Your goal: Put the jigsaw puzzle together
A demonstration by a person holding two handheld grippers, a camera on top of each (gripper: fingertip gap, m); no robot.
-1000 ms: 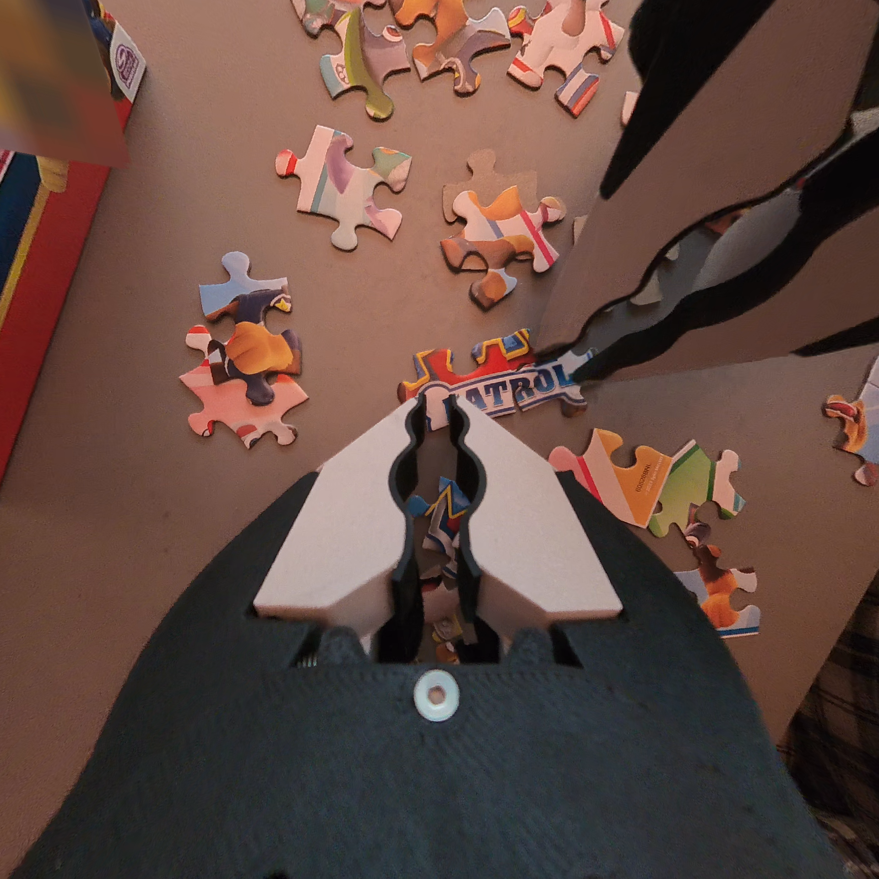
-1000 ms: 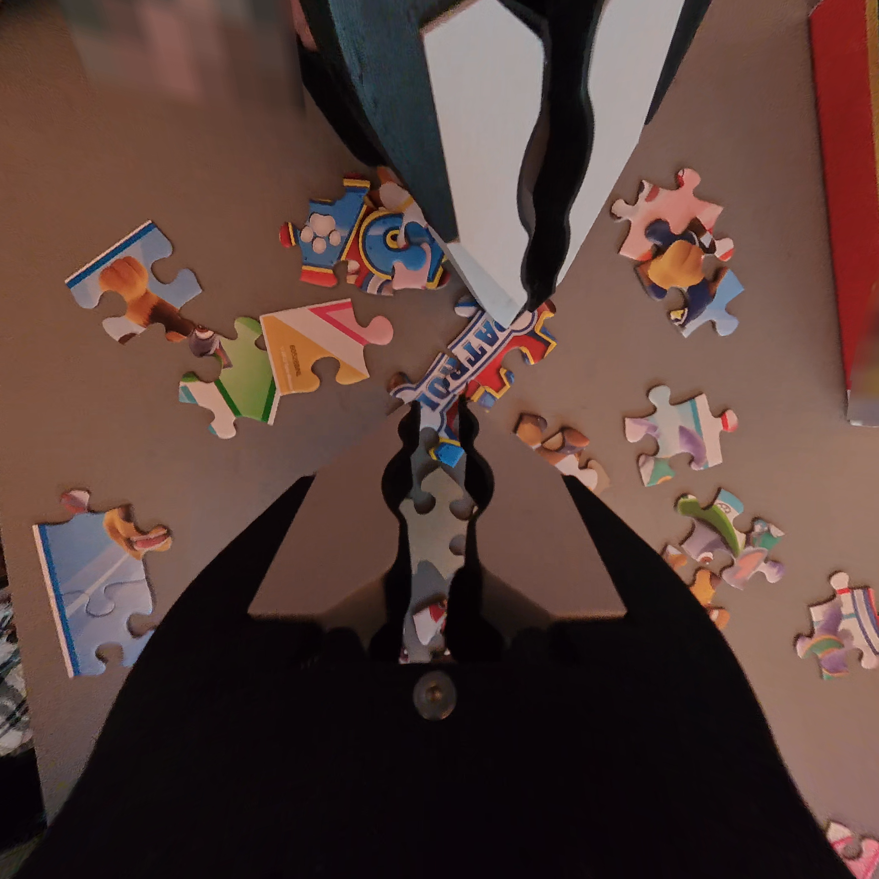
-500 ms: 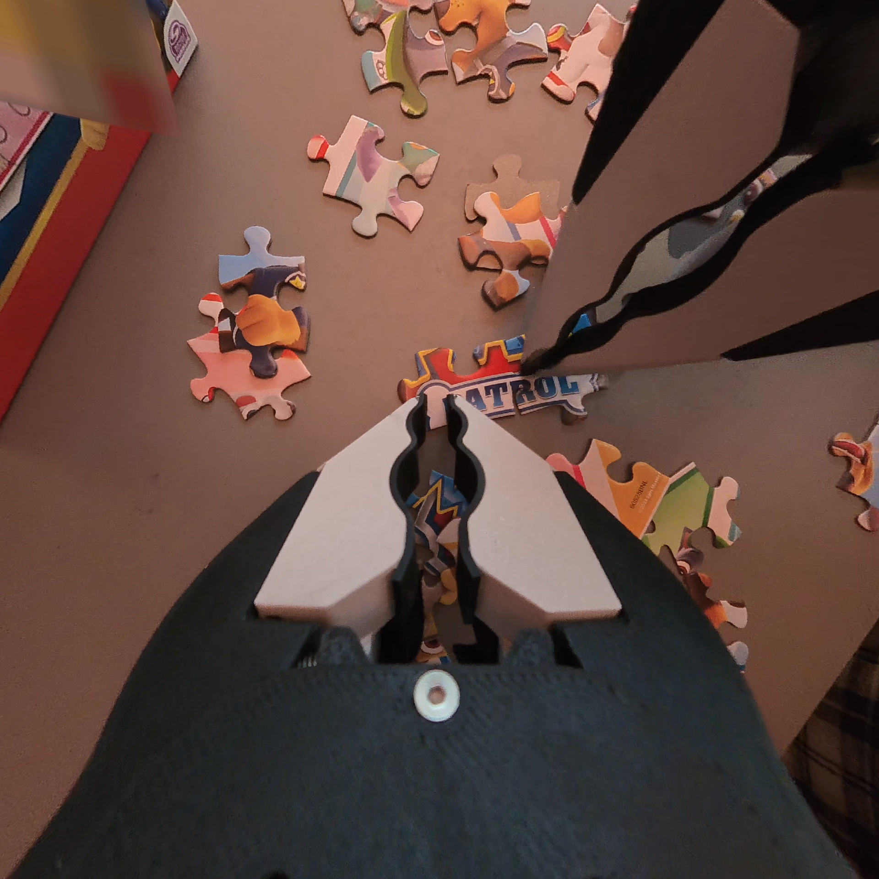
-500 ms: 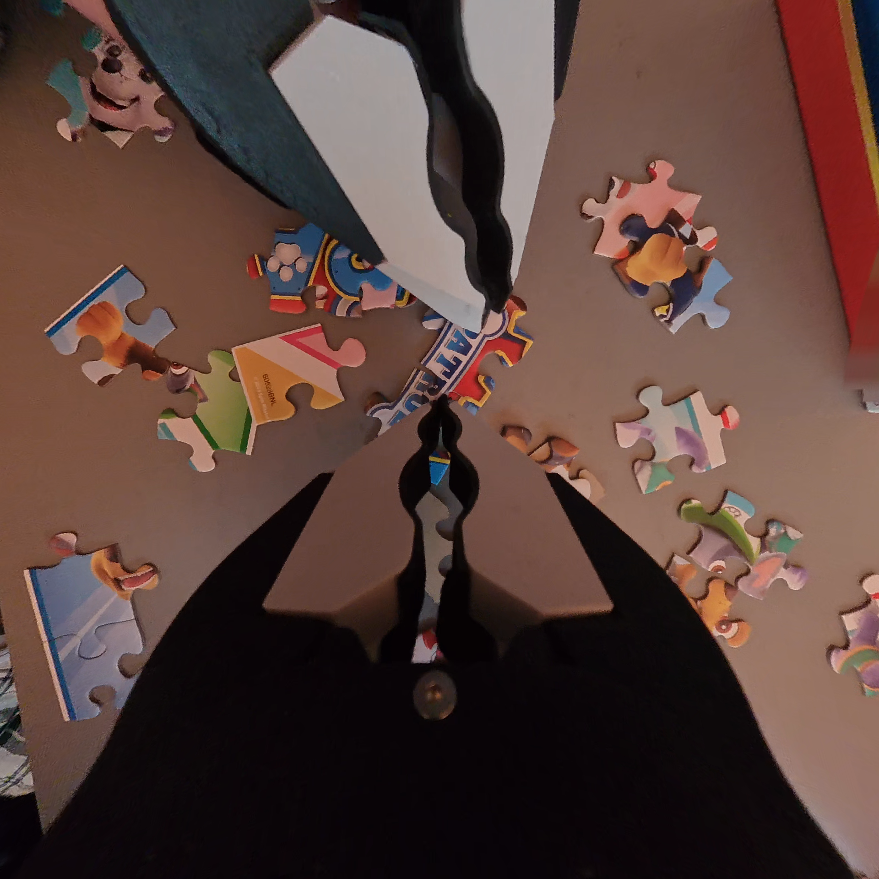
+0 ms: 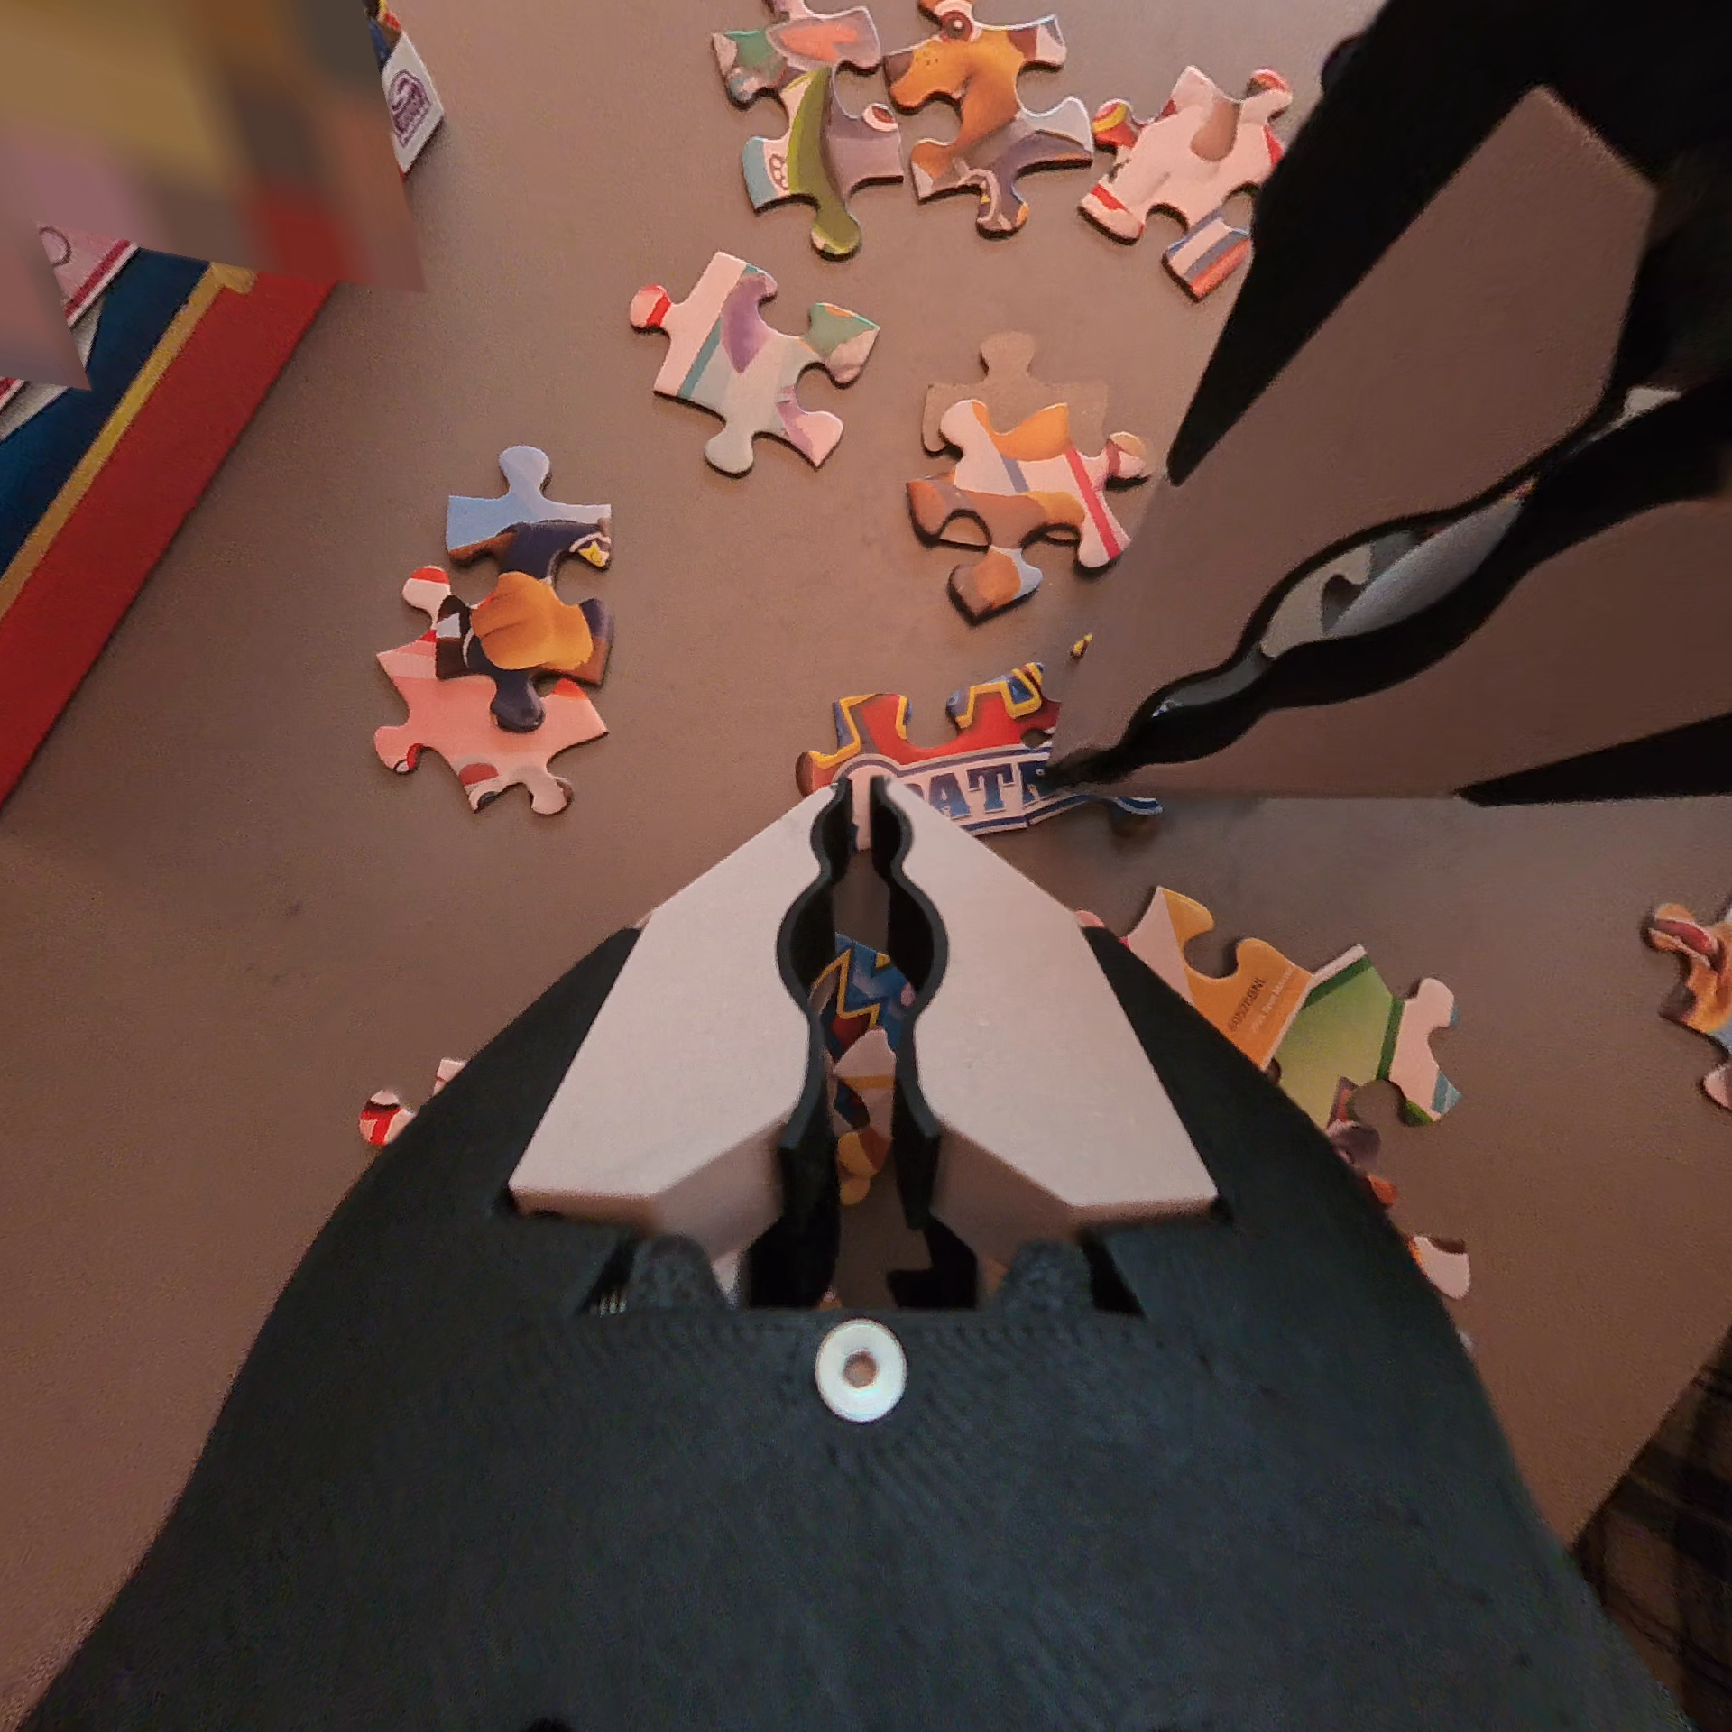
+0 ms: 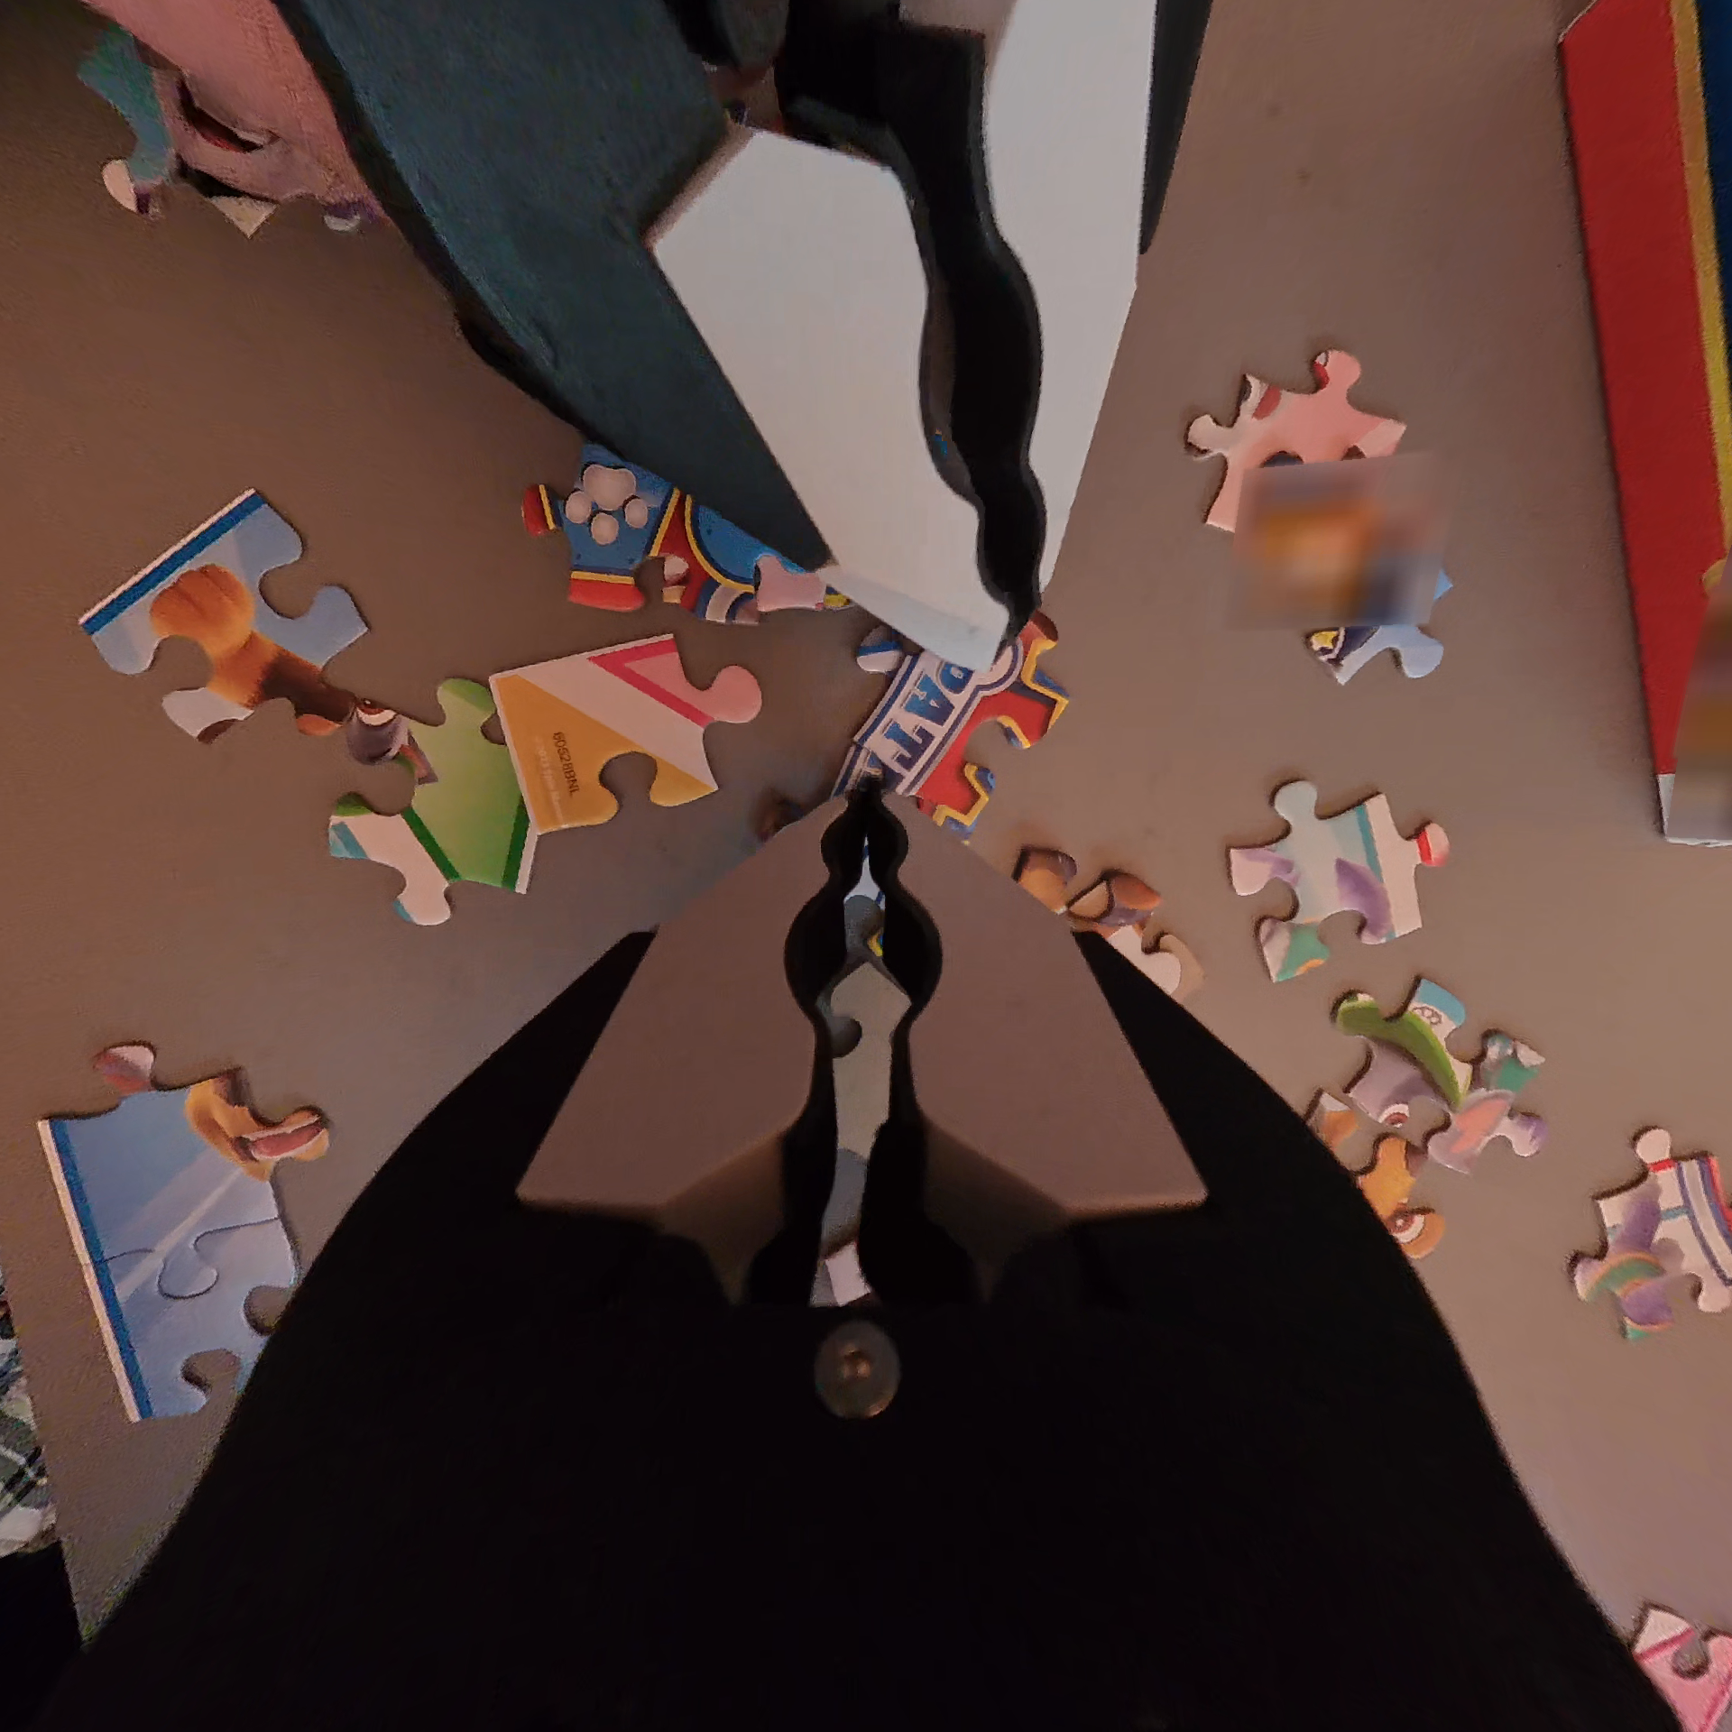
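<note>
Pressing both nearly closed, empty grippers, left gripper (image 5: 860, 797) and right gripper (image 6: 864, 804), onto the red-and-blue lettered piece (image 6: 947, 726) mid-desk (image 5: 234, 937), we are holding its joint flat, judging gentle downward pressure better than any sideways nudging.

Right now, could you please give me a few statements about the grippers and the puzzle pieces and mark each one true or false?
1. Both grippers meet at the red and blue lettered piece. True.
2. The right gripper is wide open. False: its jaws are closed at the tips.
3. A red box lies at the table's edge. True.
4. All pieces are joined into one picture. False: most lie scattered and separate.
5. The left gripper has lifted a piece off the table. False: the lettered piece lies flat.
</note>
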